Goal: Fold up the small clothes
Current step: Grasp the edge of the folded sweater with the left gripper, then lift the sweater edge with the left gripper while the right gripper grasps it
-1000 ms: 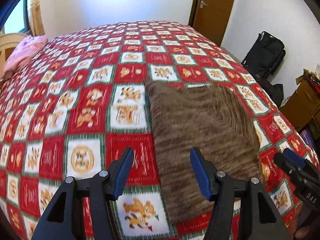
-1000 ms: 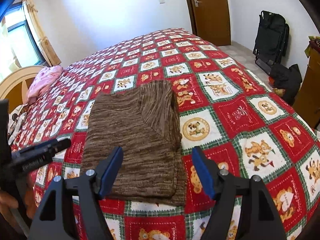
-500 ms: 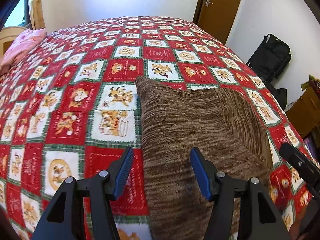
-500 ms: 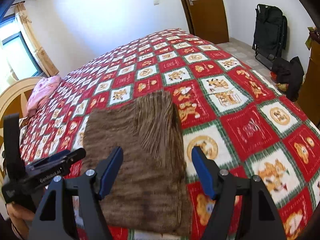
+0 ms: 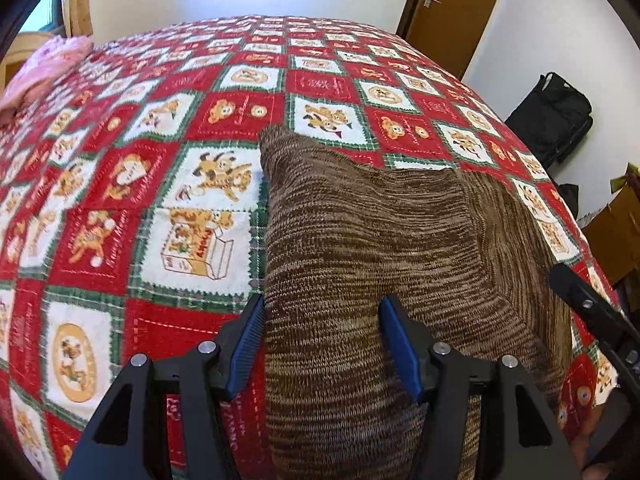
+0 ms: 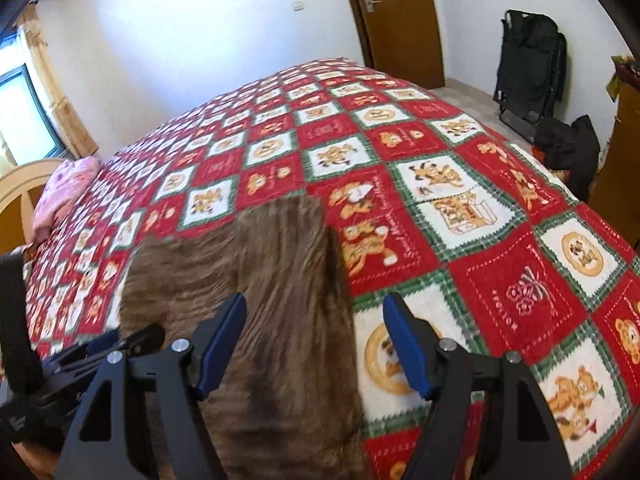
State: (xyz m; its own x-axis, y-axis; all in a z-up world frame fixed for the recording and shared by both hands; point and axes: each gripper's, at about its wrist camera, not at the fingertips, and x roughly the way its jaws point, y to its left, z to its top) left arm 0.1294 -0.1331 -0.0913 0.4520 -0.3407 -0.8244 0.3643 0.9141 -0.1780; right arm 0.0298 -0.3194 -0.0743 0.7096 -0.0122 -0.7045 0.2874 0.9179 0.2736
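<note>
Both tools lower, closer over brown knit garment (image 5: 380, 240); it fills more of each view.

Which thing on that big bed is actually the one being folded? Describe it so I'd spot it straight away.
Start with the bed, covered by a red, white and green checked blanket printed with cartoon bears. At its near edge, right in front of both claws, lies a brown knitted garment, partly folded into a rough rectangle. It is the only plain, striped-brown piece there; the other cloth is a pink bundle far off by the headboard.
</note>
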